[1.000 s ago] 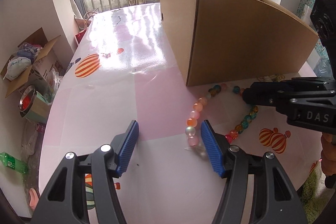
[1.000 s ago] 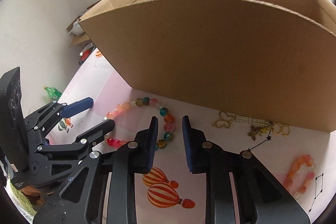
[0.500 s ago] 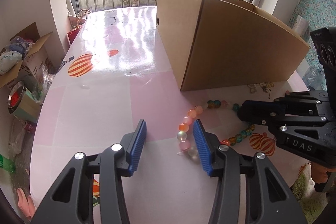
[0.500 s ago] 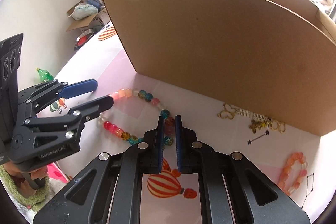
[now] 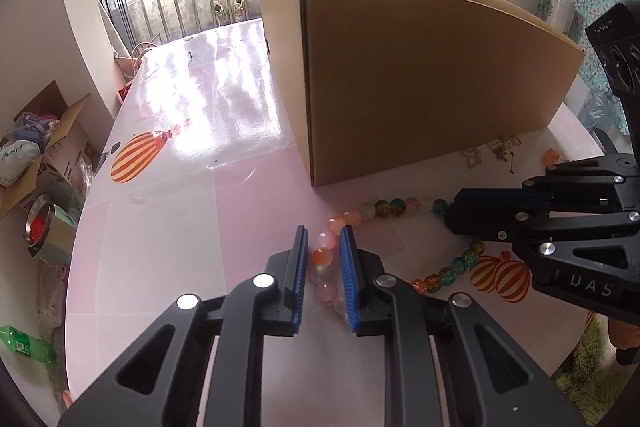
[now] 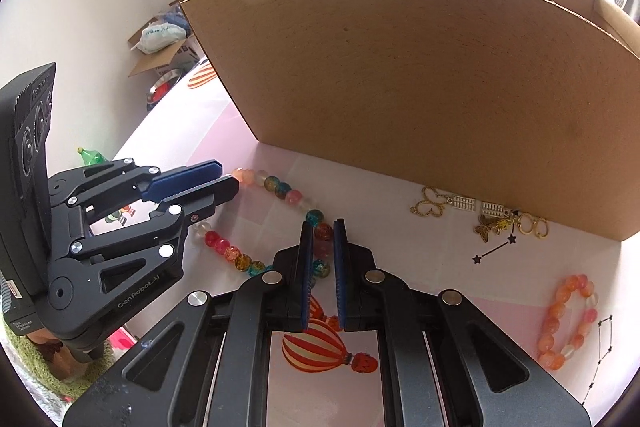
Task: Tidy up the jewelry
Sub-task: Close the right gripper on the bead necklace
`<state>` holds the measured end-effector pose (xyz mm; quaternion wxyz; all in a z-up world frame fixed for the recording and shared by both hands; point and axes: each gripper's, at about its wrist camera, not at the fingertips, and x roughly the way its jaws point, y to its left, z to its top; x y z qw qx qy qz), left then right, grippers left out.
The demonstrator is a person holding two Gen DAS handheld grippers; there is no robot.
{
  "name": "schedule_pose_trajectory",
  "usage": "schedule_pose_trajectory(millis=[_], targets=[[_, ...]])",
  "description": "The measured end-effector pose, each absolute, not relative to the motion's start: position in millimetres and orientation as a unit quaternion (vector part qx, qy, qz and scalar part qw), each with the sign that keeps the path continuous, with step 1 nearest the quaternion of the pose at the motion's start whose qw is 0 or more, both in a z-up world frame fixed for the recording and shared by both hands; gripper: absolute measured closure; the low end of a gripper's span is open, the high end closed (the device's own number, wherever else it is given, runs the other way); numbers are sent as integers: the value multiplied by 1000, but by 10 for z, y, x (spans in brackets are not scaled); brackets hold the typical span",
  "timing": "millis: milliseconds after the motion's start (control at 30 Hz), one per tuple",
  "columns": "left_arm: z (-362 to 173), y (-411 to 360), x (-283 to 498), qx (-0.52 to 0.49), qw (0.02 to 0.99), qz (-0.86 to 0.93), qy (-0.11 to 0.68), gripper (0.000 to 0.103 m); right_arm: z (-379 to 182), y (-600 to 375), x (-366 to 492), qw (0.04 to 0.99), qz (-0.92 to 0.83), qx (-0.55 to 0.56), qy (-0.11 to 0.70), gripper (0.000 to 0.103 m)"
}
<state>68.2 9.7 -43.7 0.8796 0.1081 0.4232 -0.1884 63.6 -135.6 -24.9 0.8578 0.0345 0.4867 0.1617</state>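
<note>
A necklace of large coloured beads (image 5: pixel 382 207) lies in a loop on the pink tablecloth in front of a cardboard box (image 5: pixel 420 87). My left gripper (image 5: pixel 323 233) straddles its pale pink and orange beads, and its jaws are closing onto them. In the right wrist view the necklace (image 6: pixel 276 185) runs from the left gripper (image 6: pixel 226 179) to my right gripper (image 6: pixel 322 227), which is shut on the teal and red beads. From the left wrist view the right gripper (image 5: pixel 452 211) comes in from the right.
Gold charms (image 6: pixel 484 215) lie against the foot of the box (image 6: pixel 420 87), and an orange bead bracelet (image 6: pixel 568 323) lies at the right. Beyond the table's left edge are an open carton (image 5: pixel 36 147), a metal bowl (image 5: pixel 38 227) and a green bottle (image 5: pixel 24 345).
The left jaws have come from wide apart to close around the necklace's pale beads. The right jaws have shut on the beads at the loop's other side.
</note>
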Motion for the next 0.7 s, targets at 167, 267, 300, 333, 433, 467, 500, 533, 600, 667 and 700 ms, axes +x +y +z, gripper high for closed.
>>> schedule_pose_trajectory(millis=[167, 267, 300, 333, 433, 467, 500, 533, 600, 667, 700], targets=[[-422, 140, 695, 82, 877, -196, 432, 94, -230, -1480, 588, 859, 164, 48, 483, 95], [-412, 170, 682, 64, 874, -200, 437, 94, -192, -1563, 555, 862, 166, 54, 477, 95], [-406, 179, 674, 60, 875, -199, 438, 94, -177, -1586, 543, 863, 166, 55, 475, 95], [-398, 189, 668, 57, 875, -199, 438, 94, -166, -1611, 528, 864, 166, 55, 473, 95], [-359, 213, 644, 47, 875, -201, 438, 94, -130, -1679, 496, 866, 167, 59, 468, 95], [-341, 219, 631, 46, 876, -201, 436, 94, -117, -1703, 485, 867, 167, 60, 466, 95], [-321, 222, 619, 44, 876, -202, 435, 94, -100, -1723, 476, 868, 168, 60, 464, 95], [-301, 220, 611, 44, 877, -202, 433, 94, -78, -1737, 463, 869, 168, 61, 462, 95], [-257, 221, 588, 42, 879, -203, 429, 94, -51, -1780, 433, 870, 169, 62, 458, 95], [-219, 223, 578, 38, 881, -202, 425, 94, -19, -1829, 407, 873, 169, 62, 453, 95], [-196, 226, 568, 36, 883, -202, 423, 94, -2, -1854, 392, 874, 169, 63, 451, 95]])
